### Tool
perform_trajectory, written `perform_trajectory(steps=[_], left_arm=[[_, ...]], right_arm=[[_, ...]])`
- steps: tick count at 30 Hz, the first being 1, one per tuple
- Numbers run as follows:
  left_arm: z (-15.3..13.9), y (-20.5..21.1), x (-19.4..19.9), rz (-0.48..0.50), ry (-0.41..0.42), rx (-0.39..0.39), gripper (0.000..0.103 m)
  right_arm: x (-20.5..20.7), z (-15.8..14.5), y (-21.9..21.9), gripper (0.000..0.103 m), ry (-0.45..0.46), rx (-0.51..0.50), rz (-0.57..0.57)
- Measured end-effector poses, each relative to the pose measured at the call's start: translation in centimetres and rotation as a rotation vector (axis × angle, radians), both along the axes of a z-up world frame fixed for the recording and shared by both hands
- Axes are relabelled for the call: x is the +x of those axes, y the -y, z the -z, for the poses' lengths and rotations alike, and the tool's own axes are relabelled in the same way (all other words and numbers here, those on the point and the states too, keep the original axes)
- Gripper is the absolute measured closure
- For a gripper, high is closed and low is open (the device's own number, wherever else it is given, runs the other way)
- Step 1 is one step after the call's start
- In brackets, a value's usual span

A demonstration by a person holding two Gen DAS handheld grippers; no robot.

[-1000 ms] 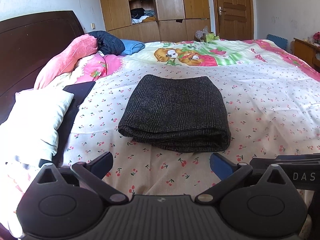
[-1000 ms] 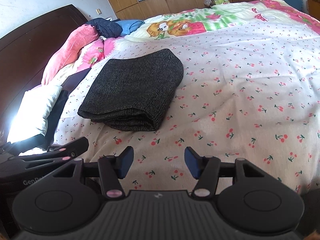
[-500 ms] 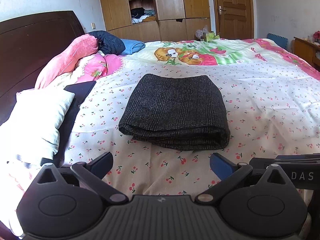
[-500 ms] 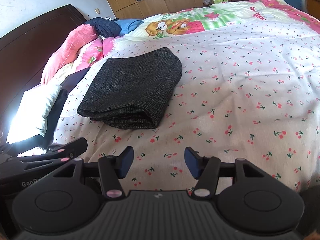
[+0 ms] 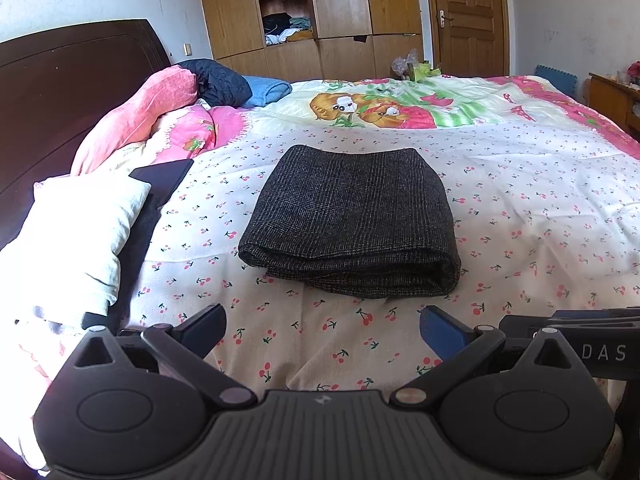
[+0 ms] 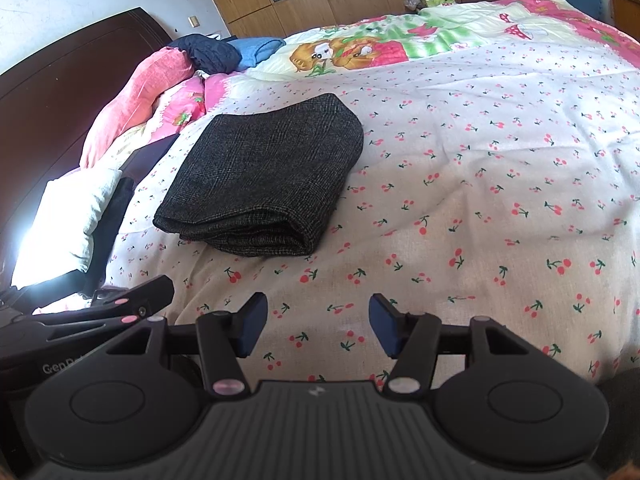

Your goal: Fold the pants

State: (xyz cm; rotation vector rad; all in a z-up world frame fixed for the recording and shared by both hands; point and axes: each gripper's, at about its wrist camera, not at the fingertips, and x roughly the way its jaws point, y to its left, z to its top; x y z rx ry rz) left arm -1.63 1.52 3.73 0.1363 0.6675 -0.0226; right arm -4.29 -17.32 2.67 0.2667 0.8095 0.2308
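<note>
The dark grey checked pants (image 5: 352,220) lie folded into a flat rectangle on the cherry-print bedspread (image 5: 540,208), the thick fold edge toward me. They also show in the right wrist view (image 6: 264,176), left of centre. My left gripper (image 5: 323,334) is open and empty, held over the bed's near edge, short of the pants. My right gripper (image 6: 314,326) is open and empty, also near the bed's front edge, to the right of the pants. Neither gripper touches the cloth.
A white pillow (image 5: 68,240) and a dark flat item (image 5: 160,184) lie at the left. Pink bedding (image 5: 144,120), a navy jacket (image 5: 220,82) and blue cloth (image 5: 268,92) are piled by the dark headboard (image 5: 60,80). Wooden wardrobes (image 5: 340,12) and a door (image 5: 468,12) stand behind.
Both grippers have drawn back and risen slightly, so the folded pants sit a little farther away in both views. The pants have not moved. Both grippers stay open.
</note>
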Motion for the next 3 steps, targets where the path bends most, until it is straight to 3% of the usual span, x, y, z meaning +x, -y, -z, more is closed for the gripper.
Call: perform_trajectory(steps=[3], left_arm=[[0.0,0.01,-0.01,0.0,-0.002,-0.001,0.0]], right_arm=[[0.01,0.0,0.01,0.045,0.0,0.0,0.0]])
